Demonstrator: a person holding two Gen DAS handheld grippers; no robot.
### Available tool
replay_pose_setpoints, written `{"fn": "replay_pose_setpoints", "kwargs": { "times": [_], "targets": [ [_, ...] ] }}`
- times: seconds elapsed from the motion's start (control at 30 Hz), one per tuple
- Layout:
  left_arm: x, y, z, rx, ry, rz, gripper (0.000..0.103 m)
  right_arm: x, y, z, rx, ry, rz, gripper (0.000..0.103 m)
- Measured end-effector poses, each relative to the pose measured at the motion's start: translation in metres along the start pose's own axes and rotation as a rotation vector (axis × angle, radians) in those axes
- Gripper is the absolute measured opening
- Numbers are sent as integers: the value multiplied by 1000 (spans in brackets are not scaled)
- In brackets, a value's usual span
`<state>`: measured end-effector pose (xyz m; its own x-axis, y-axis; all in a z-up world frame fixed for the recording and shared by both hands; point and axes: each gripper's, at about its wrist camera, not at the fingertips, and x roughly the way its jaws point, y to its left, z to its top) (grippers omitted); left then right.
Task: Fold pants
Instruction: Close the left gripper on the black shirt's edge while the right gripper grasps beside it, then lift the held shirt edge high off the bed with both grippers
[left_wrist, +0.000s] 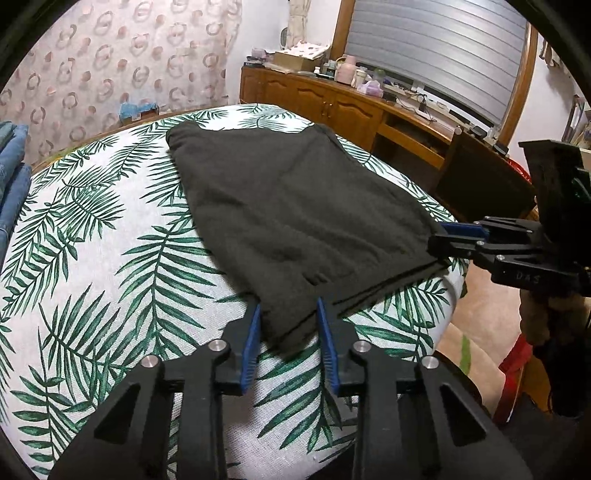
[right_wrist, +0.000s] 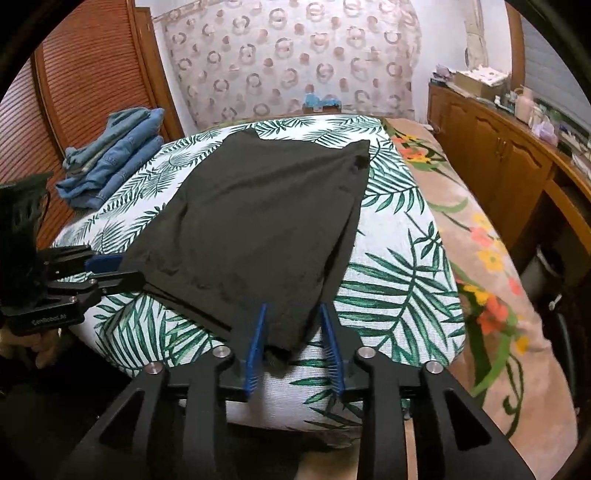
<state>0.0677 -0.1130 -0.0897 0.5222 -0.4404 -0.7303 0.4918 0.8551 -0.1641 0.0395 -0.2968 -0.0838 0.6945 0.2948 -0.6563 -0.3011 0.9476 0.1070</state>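
While the dark pants (left_wrist: 295, 206) lie spread flat on the leaf-print cover (left_wrist: 110, 258) of the bed, both grippers sit at the garment's near hem. From the left wrist view, the left gripper (left_wrist: 290, 314) straddles the near left corner of the cloth with its blue pads (left_wrist: 252, 343) set narrowly on either side; the fabric fills the gap, though whether the pads press on it I cannot tell. From the right wrist view, the right gripper (right_wrist: 293, 325) straddles the near right corner in the same narrow way, cloth between its pads, the contact equally unclear. A stack of folded blue jeans (right_wrist: 110, 155) rests on the far left of the cover, well apart from the pants. A wooden sideboard (right_wrist: 495, 162) with clutter stands along the right wall.
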Motion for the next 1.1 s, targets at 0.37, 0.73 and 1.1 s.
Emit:
{"fn": "replay_pose_setpoints", "kwargs": {
  "times": [0.37,0.73,1.1],
  "targets": [
    [0,4,1,-28,-7,-18,24,4,5,-4,-19,7,-1,35],
    [-14,2,6,-18,-65,-34,13,5,8,-5,-33,-6,58,13],
    [-58,-2,33,1,-205,-29,13,-31,13,18,-58,-141,71,9]
  ]
}}
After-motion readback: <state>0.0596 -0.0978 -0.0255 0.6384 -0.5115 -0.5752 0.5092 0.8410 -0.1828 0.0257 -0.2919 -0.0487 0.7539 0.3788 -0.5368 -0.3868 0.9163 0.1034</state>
